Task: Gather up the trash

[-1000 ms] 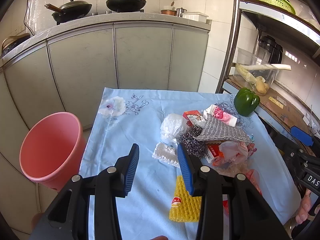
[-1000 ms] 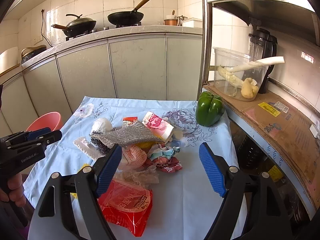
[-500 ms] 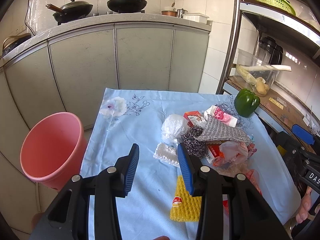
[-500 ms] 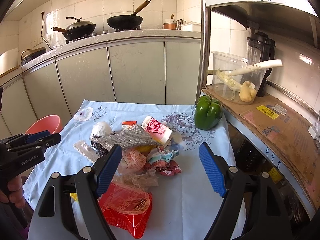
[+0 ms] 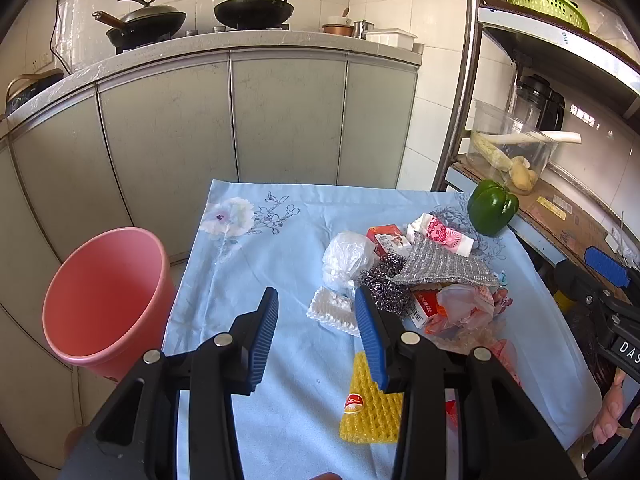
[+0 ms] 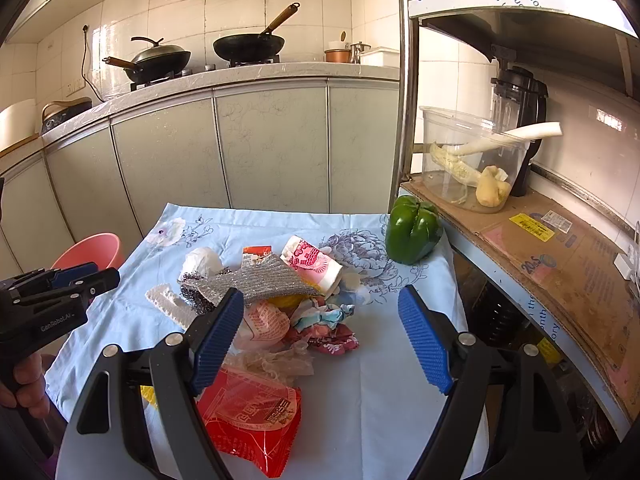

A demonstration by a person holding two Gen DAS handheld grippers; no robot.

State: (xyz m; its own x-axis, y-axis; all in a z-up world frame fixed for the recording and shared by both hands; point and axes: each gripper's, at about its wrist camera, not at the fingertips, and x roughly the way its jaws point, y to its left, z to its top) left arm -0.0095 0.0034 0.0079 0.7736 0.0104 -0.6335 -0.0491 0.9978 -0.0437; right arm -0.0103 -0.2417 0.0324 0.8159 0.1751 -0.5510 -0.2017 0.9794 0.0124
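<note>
Two grippers hang over the table, jaws parted and empty on both: the left gripper point(image 5: 316, 336) narrower, the right gripper point(image 6: 320, 336) wide. Nearest, one yellow sponge point(image 5: 370, 412) lies under the left's right jaw, and one red wrapper point(image 6: 248, 412) below the right's left jaw. Just beyond the tips sits the trash pile point(image 6: 280, 300), with one white foam strip point(image 5: 332, 312) and one steel scourer point(image 5: 384, 284). One pink bucket point(image 5: 100, 300) stands left of the left jaws. One green pepper point(image 6: 412, 234) lies farthest.

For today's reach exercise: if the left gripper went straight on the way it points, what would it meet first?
Probably the bare light-blue floral tablecloth: the open left gripper aims down between its fingers there, with the white ridged foam piece just right. Depth is uncertain.
</note>
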